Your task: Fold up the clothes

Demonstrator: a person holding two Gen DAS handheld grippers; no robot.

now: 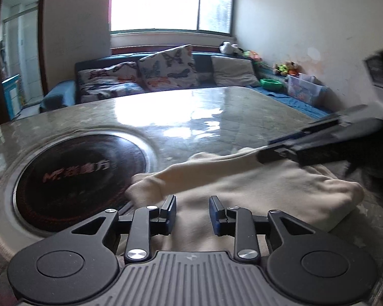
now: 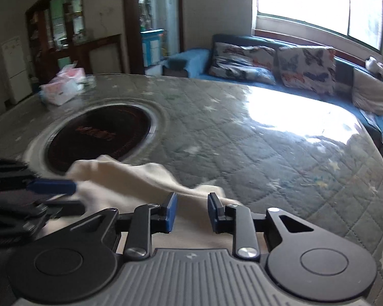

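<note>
A cream garment (image 1: 255, 188) lies bunched on the quilted table top, one sleeve reaching left toward the round dark hob. My left gripper (image 1: 192, 213) is open just above the cloth, nothing between its blue pads. My right gripper comes in from the right in the left wrist view (image 1: 280, 150), blurred, its tips at the garment's far edge. In the right wrist view my right gripper (image 2: 190, 213) is open over the cream garment (image 2: 130, 176). The left gripper's blue finger (image 2: 53, 186) shows at the left, beside the cloth.
A round dark induction hob (image 1: 81, 176) is set into the table, left of the garment; it also shows in the right wrist view (image 2: 102, 135). A tissue pack (image 2: 62, 86) lies at the table's far left. A blue sofa with butterfly cushions (image 1: 166, 71) stands behind the table.
</note>
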